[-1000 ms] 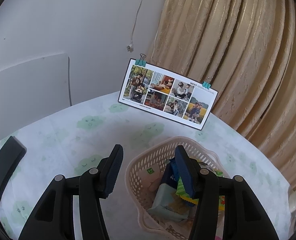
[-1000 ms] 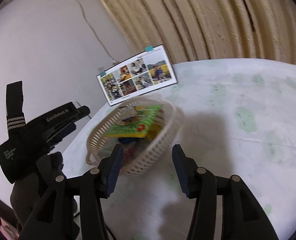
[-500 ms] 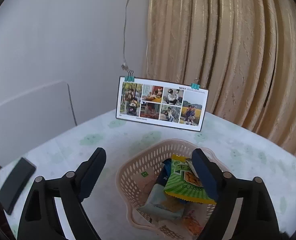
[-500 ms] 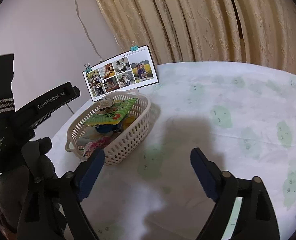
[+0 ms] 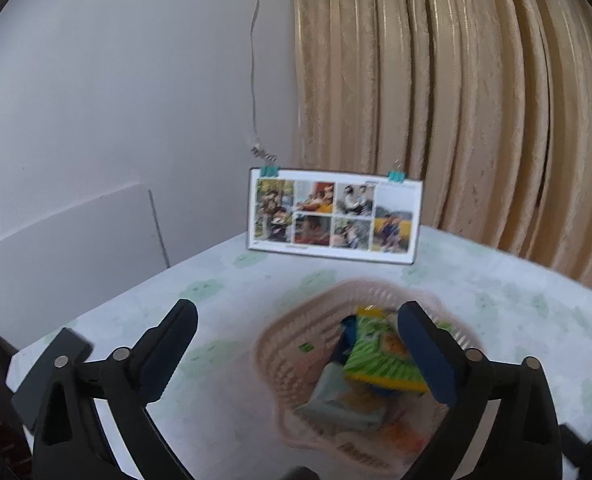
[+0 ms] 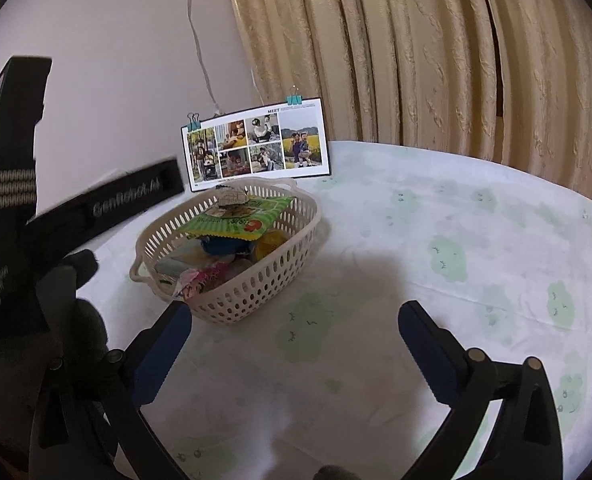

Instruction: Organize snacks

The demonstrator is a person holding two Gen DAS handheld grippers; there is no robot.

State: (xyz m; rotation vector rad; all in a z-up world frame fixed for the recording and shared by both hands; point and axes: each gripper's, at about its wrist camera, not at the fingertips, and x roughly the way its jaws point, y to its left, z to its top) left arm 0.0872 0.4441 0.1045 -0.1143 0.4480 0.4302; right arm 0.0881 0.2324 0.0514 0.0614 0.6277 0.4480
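The basket (image 6: 231, 252) sits on the counter (image 6: 436, 280) already heaped with snacks: a green packet (image 6: 239, 216) lies flat on top, with a blue pack, something yellow and a pink wrapper beneath it. No snack shows on the counter outside the basket, so the sorting looks finished or all but finished.

The left gripper (image 5: 296, 344) hangs above the near side of the basket with its jaws wide apart and nothing between them; that view is blurred, so the lower packets are hard to make out. The right gripper (image 6: 293, 340) hovers in front of the basket, apart from it, jaws likewise spread and empty. A gloved hand (image 6: 67, 320) carrying the left gripper shows to the left of the basket.

The next move probably calls for little: a check for stray packets, or drawing both grippers clear without snagging the basket rim.

Behind the basket stands a photo card (image 6: 255, 144) held by two teal clips. The counter wears a pale cloth with green cloud prints. A white wall (image 5: 115, 100) rises behind the basket to the left, a beige curtain (image 6: 436, 52) to the right.
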